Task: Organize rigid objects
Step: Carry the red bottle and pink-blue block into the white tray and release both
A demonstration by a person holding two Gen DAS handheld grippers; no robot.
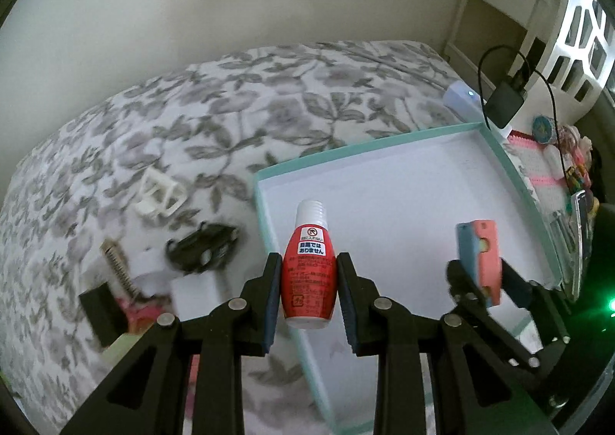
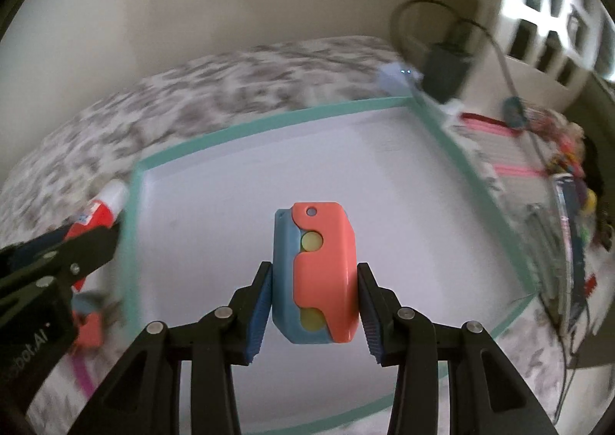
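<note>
Gripping a red bottle [image 1: 308, 270] with a white ribbed cap, the left tongs [image 1: 308, 294] press their pads against both sides of its body, holding it upright over the near left edge of a shallow teal-rimmed tray [image 1: 496, 139] that lies on a floral bedspread [image 1: 230, 104]. The right tongs [image 2: 313, 304] are clenched on a coral-and-blue plastic block [image 2: 317, 273] with yellow-green dots showing through its openings, held above the tray's white floor. On the bedspread left of the tray lie a black toy car [image 1: 201, 248], a white plastic frame [image 1: 160, 193] and a blurred cluster of other small items.
</note>
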